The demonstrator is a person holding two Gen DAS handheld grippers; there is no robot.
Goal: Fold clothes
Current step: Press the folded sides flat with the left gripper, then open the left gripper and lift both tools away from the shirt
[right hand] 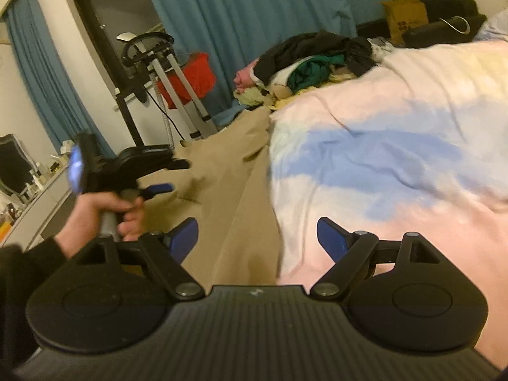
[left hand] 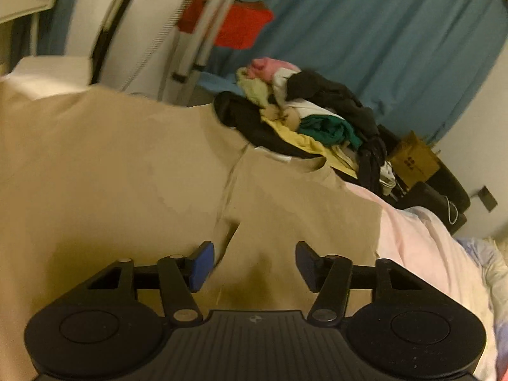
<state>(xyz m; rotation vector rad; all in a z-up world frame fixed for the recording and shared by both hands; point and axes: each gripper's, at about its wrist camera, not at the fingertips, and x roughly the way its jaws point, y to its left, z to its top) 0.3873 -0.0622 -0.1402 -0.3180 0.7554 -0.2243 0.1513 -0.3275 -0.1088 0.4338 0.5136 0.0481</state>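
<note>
A tan T-shirt [left hand: 133, 165] lies spread flat on the bed, collar toward the far clothes pile. My left gripper [left hand: 254, 263] hovers open just above the shirt's lower middle, holding nothing. In the right wrist view the same shirt [right hand: 228, 190] lies left of the pastel bedspread. My right gripper [right hand: 257, 241] is open and empty over the shirt's right edge, where it meets the bedspread. The left gripper [right hand: 165, 174] shows there too, held in a hand above the shirt, jaws apart.
A pile of unfolded clothes [left hand: 304, 117] sits at the far end of the bed, also in the right wrist view [right hand: 311, 63]. A pink and blue bedspread [right hand: 397, 158] covers the bed. An exercise machine [right hand: 158, 79], blue curtains [left hand: 381, 31] and a cardboard bag [left hand: 412, 158] stand beyond.
</note>
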